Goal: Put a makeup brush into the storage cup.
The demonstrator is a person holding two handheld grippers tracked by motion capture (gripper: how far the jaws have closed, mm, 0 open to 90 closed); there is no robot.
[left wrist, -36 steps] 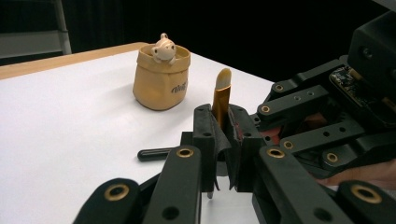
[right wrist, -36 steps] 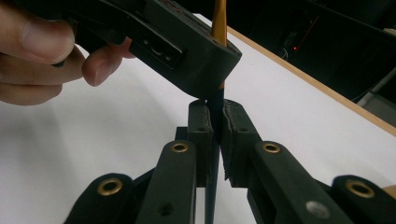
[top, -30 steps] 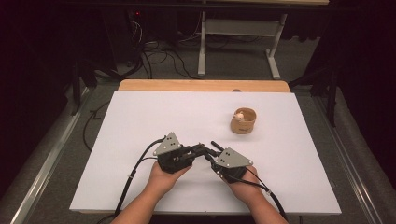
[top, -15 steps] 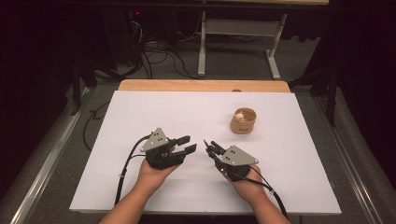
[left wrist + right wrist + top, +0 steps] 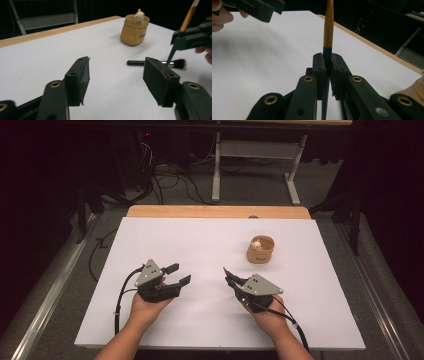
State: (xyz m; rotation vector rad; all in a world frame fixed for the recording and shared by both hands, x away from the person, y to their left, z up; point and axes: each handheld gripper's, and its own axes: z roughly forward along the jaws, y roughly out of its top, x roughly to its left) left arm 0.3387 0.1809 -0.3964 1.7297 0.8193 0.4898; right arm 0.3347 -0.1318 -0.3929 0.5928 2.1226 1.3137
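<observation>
Counter (image 5: 210,245): white sheet over a wooden top. Left claw (image 5: 177,274): low over the near left part of the counter, jaws spread and just been opening, nothing between them. Right claw (image 5: 229,279): near centre, well apart from the left, jaws pressed together on a thin brush (image 5: 328,27), dark at the grip, orange above, standing up past the jaws. Second brush (image 5: 156,63): black handle, dark bristles, lying flat on the counter beneath the right claw. Tan cup (image 5: 260,249): upright on the far right part, with a small white figure (image 5: 256,244) at its rim.
</observation>
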